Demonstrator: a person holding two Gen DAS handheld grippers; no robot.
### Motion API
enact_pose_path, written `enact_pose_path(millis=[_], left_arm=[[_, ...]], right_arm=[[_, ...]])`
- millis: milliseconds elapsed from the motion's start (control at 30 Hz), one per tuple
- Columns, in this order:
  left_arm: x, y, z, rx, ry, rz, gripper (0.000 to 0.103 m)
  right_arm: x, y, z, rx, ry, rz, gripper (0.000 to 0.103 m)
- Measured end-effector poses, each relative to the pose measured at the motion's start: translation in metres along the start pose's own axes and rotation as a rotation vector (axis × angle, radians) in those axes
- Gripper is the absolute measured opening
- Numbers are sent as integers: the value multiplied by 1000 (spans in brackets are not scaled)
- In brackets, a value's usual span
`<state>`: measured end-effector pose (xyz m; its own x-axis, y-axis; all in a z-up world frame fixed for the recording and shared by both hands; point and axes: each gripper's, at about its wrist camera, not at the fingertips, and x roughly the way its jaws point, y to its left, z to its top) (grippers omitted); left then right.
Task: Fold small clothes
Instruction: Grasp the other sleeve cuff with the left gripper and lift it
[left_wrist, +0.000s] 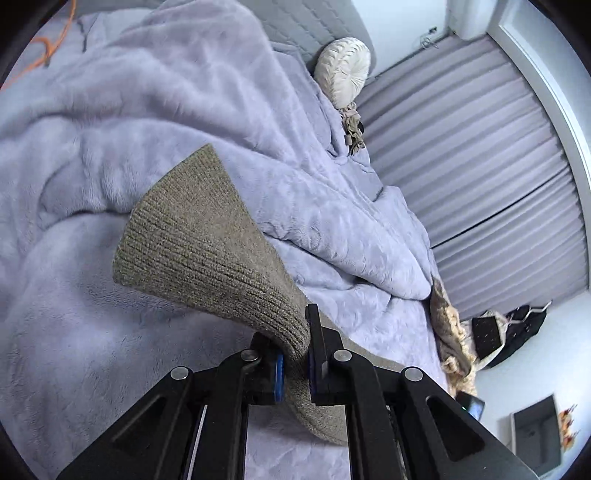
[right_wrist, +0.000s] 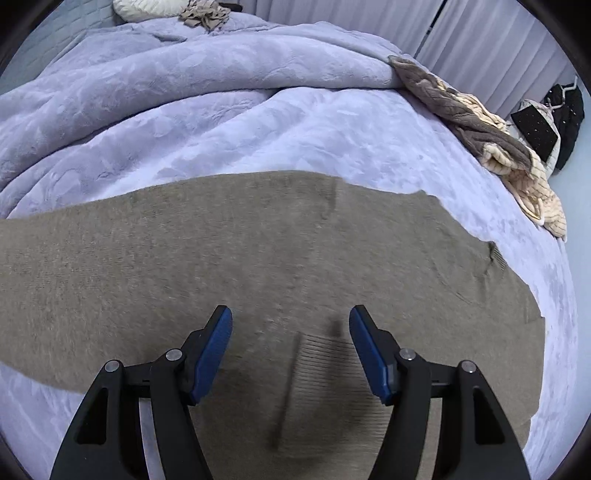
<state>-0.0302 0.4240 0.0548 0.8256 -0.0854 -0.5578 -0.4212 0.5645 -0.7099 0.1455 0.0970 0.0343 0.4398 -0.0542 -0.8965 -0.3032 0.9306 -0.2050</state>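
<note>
A taupe knit sweater (right_wrist: 258, 251) lies spread on the lavender plush blanket (right_wrist: 258, 122) of a bed. In the left wrist view my left gripper (left_wrist: 295, 354) is shut on a ribbed cuff of the sweater (left_wrist: 199, 240), and the cuff fans up and away from the fingers above the blanket (left_wrist: 92, 147). In the right wrist view my right gripper (right_wrist: 290, 325) is open and empty, its blue pads (right_wrist: 210, 354) apart just above the sweater, over a ribbed band (right_wrist: 325, 350) near the front.
A beige and grey knit pile (right_wrist: 498, 147) lies at the bed's right edge, also in the left wrist view (left_wrist: 450, 332). A round cream pillow (left_wrist: 343, 66) and a crumpled tan cloth (left_wrist: 352, 129) sit near the headboard. Pleated curtains (left_wrist: 480, 166) line the wall. Dark bags (right_wrist: 554, 122) stand beyond the bed.
</note>
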Motion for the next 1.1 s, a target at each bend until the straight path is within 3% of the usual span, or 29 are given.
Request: enact_pose_path(millis=[100,200,233,333,500,767,1100], left_arm=[[1,-16,0,55,11,43,10],[1,-37,-4,108,18,72,10],[-2,-36,-5,119,24,80,10],[5,-58,-12,154,63,98,10],[17,-101,-31,238,111,131,10],[34,-175,-71,372,157,182,10],[62,-230,-123,473,226,226,10]], right_arm=[[7,37,2,-85,29,59,69],[-17,27,1,-39,-27,194,70],[-25,19,0,-21,-44,193,70],[-37,-11,-7,-18,-65,79,70],[-45,-76,-29,55,-39,47,70],[-52,-161,-65,180,-25,40,70],[-63,-209,-87,218,-48,43,70]])
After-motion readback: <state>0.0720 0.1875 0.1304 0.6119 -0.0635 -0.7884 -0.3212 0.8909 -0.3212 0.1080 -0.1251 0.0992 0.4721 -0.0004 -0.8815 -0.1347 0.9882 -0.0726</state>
